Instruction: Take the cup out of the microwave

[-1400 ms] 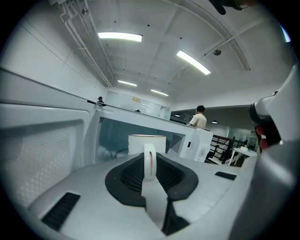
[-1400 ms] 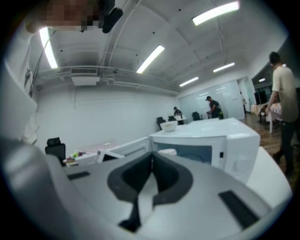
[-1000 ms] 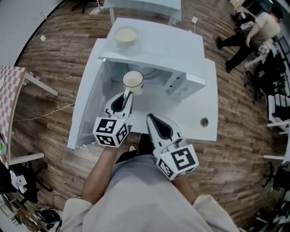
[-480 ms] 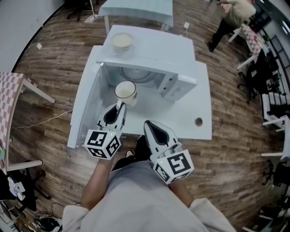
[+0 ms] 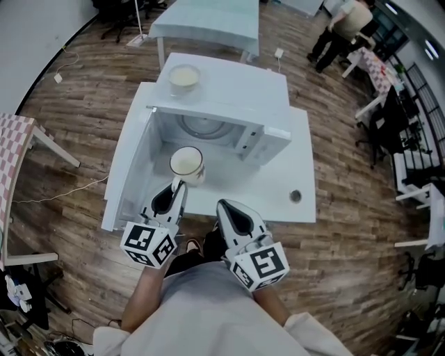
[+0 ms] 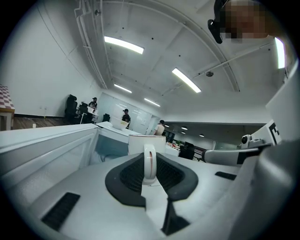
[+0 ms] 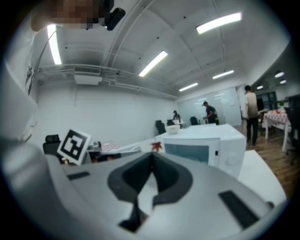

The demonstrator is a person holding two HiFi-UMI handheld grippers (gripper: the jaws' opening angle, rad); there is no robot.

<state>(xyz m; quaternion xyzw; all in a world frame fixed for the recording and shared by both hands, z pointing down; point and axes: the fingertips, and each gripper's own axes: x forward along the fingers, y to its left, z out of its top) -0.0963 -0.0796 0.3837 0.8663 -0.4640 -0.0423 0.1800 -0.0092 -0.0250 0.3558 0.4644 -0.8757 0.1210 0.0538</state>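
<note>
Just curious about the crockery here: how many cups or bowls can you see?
2. A cup, its handle in the left gripper, at the mouth of the open microwave; a bowl on top of it. Others may be hidden.

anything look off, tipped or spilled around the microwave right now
Nothing stands out. The cup is upright, gripped by its handle in the left gripper, at the front of the open microwave. No spill shows on the table, and the bowl sits level on the microwave's top.

cream bowl [image 5: 184, 76]: upper centre-left | checkered table [image 5: 10, 149]: left edge | people [image 5: 348, 17]: upper right corner | wooden floor [image 5: 76, 87]: all round
</note>
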